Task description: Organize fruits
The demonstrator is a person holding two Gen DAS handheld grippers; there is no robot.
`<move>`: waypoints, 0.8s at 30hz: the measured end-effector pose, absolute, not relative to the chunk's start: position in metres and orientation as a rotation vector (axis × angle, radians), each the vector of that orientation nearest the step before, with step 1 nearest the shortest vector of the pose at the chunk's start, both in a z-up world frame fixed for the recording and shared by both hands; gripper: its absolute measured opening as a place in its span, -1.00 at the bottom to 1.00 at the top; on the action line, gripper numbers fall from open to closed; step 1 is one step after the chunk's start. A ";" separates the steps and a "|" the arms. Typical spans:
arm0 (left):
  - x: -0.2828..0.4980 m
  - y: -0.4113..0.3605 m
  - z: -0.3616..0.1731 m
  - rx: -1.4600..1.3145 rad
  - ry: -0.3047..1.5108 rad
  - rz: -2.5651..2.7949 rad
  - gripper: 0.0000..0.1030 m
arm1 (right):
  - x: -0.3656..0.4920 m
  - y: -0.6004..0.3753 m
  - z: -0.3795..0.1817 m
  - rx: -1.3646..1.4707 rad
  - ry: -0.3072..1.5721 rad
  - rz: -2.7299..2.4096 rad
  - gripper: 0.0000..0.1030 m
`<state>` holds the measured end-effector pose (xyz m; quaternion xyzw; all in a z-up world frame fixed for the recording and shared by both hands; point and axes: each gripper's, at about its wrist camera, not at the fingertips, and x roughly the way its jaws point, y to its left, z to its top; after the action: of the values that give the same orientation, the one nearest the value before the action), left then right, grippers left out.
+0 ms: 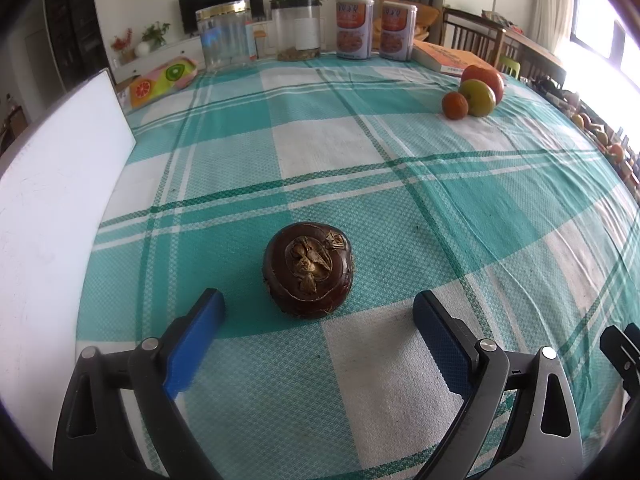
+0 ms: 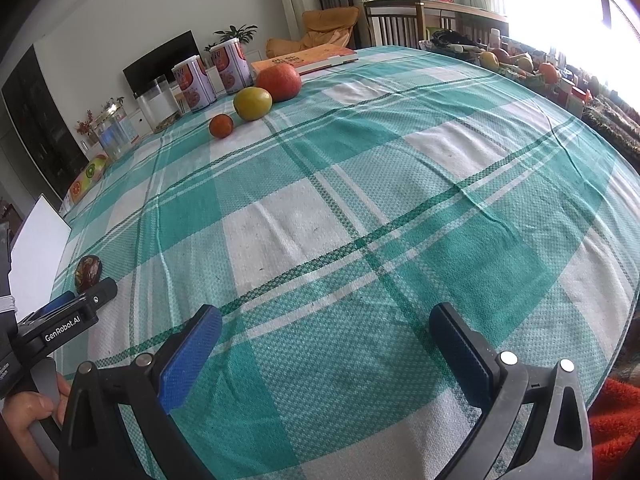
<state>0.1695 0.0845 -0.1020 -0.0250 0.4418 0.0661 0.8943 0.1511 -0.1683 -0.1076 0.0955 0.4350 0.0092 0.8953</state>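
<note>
A dark brown mangosteen (image 1: 308, 269) lies on the green checked tablecloth (image 1: 360, 168), just ahead of my open left gripper (image 1: 318, 306), between the lines of its two blue pads. It also shows in the right wrist view (image 2: 88, 272), beside the left gripper (image 2: 86, 300). A small orange (image 1: 455, 105), a yellow-green apple (image 1: 478, 97) and a large red-orange fruit (image 1: 486, 77) stand in a row at the far right. In the right wrist view the small orange (image 2: 221, 125), apple (image 2: 252, 103) and large fruit (image 2: 279, 81) lie far ahead. My right gripper (image 2: 326, 322) is open and empty above the cloth.
A white board (image 1: 52, 216) stands at the left table edge. At the back are a glass jar (image 1: 224, 38), a clear container (image 1: 298, 32), two cans (image 1: 354, 28), an orange book (image 1: 448, 58) and a fruit-print pouch (image 1: 162, 80). Chairs and more fruit lie beyond the right edge.
</note>
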 end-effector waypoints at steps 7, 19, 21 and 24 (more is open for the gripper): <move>0.170 0.085 -0.102 -0.052 0.916 0.137 0.87 | 0.152 -0.166 -0.108 0.184 0.906 0.014 1.00; 0.170 0.085 -0.102 -0.052 0.916 0.137 0.87 | 0.151 -0.164 -0.109 0.164 0.910 0.008 1.00; 0.170 0.085 -0.102 -0.053 0.916 0.137 0.87 | 0.151 -0.164 -0.110 0.161 0.910 0.007 1.00; 0.170 0.084 -0.102 -0.053 0.916 0.137 0.88 | 0.151 -0.163 -0.110 0.155 0.912 0.005 1.00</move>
<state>0.1702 0.0845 -0.1023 -0.0253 0.4418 0.0661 0.8943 0.1513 -0.1634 -0.1097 0.0747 0.4398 0.0022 0.8950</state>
